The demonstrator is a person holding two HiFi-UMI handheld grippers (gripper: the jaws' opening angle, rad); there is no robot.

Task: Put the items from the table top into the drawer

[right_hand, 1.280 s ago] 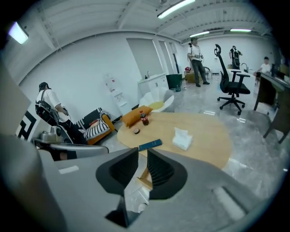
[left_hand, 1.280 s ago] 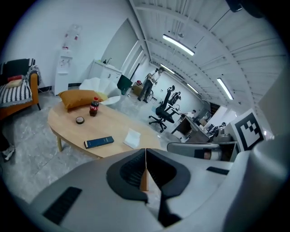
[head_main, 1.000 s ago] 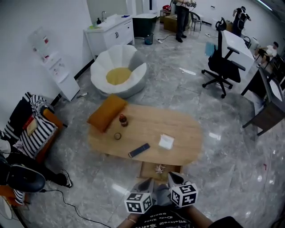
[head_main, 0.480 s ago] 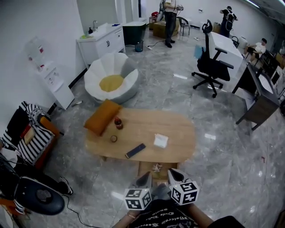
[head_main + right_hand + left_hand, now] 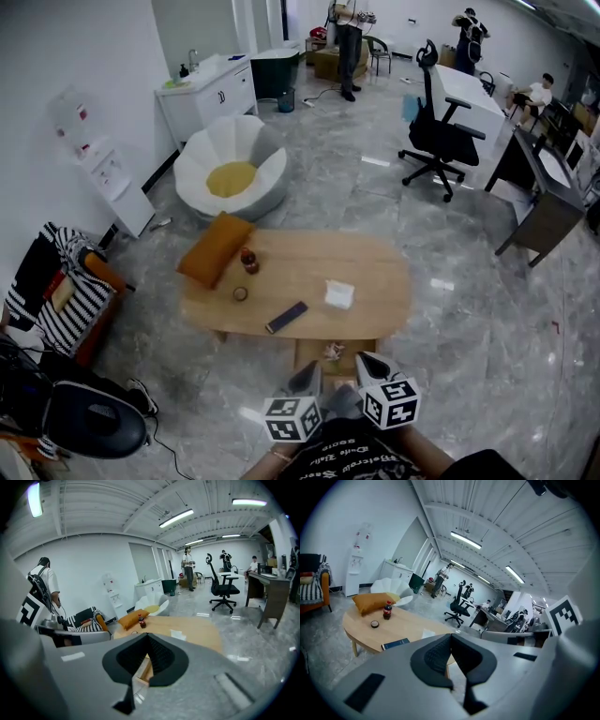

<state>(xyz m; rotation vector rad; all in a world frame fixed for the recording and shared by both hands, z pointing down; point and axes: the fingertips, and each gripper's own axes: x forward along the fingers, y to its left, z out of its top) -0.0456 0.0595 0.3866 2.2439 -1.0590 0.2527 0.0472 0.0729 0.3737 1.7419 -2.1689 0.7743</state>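
Head view, looking steeply down on the oval table (image 5: 309, 267), and four items are out on the top. The cola bottle (image 5: 249, 260) stands upright near the left end, right beside the orange cushion (image 5: 216, 248) that lies over that end's far edge. Just toward the near edge from the bottle sits a small round tin (image 5: 241, 293). The dark book (image 5: 286, 317) lies flat at an angle close to the near edge, about mid-length. The white packet (image 5: 338, 294) rests a little right of it, apart from everything else. Under the near edge the drawer (image 5: 314, 358) stands pulled open, with one small pale item (image 5: 334, 352) lying inside; what it is cannot be made out. Both tools hover low in front of the drawer, side by side, well short of the tabletop. The left gripper (image 5: 307, 378) has its jaws pressed together with nothing between them, as its own view shows plainly, pointing toward the table's near edge. The right gripper (image 5: 368, 366) is the same, jaws closed tight and empty, with the open drawer showing just beyond its tips. Past the table stand a white round chair (image 5: 232, 173) and a black office chair (image 5: 441, 141).
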